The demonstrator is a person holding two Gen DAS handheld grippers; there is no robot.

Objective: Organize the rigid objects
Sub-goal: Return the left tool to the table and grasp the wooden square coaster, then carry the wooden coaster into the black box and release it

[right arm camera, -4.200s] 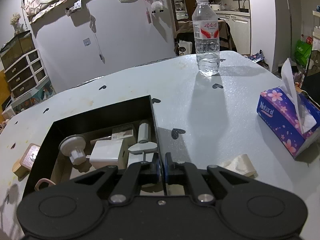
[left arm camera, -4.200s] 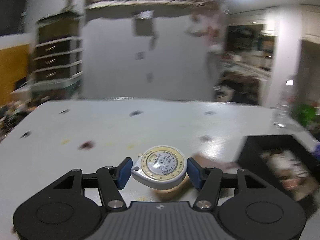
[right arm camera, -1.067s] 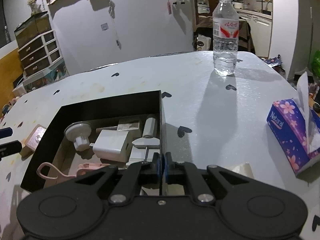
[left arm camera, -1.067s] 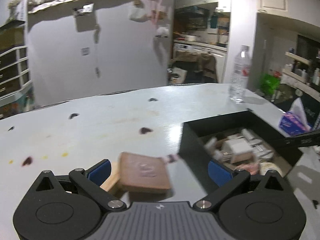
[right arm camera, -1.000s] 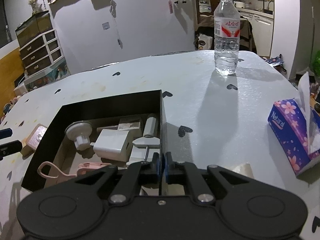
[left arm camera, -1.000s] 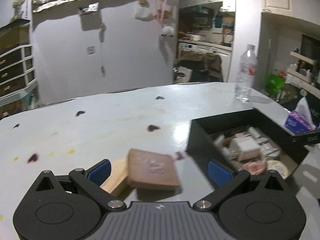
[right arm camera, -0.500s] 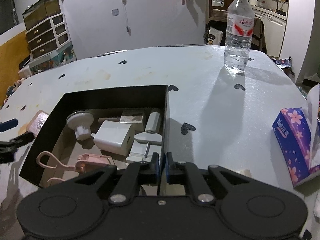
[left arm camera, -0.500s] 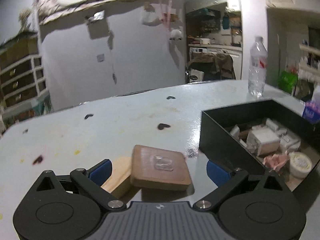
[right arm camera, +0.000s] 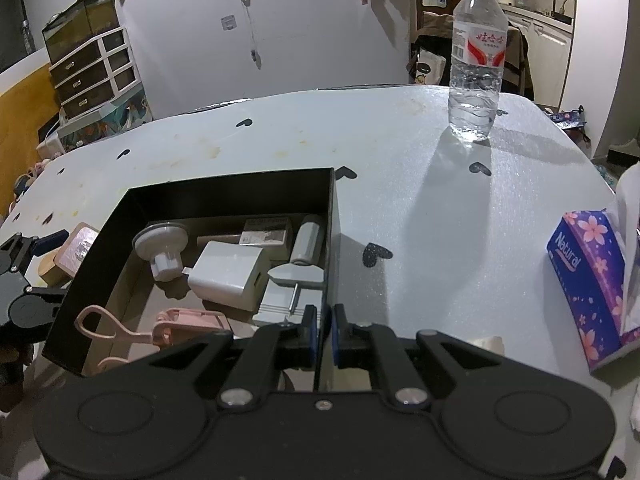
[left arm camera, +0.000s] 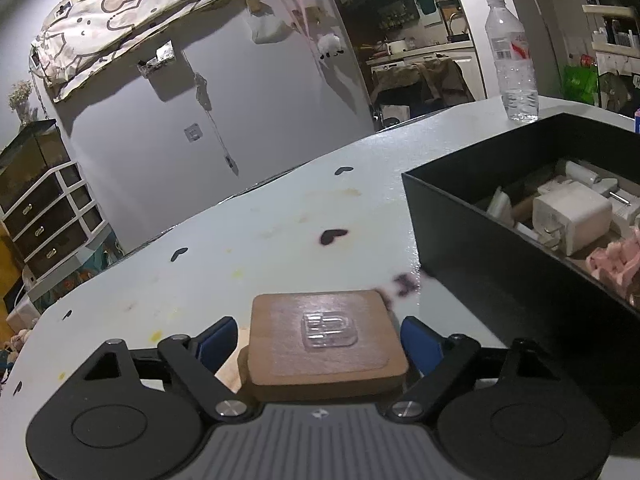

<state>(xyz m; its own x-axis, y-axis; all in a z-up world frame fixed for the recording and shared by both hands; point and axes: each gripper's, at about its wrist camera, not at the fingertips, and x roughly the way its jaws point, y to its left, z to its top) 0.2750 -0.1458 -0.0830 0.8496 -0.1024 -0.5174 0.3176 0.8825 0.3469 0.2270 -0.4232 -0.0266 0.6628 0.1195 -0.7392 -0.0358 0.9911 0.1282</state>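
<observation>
Closing, my left gripper [left arm camera: 318,338] straddled the flat wooden block [left arm camera: 324,344], pads not yet touching, bare table [left arm camera: 260,240] beyond and the black box [left arm camera: 452,236] beside it, its wall pinched in my right gripper [right arm camera: 323,330].

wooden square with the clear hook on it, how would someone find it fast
Start at the black box on the pale table. Just outside its left wall lies the wooden square, flat between the closing jaws of the left gripper. It is the only brown slab there, and a clear plastic hook is stuck on top.
</observation>
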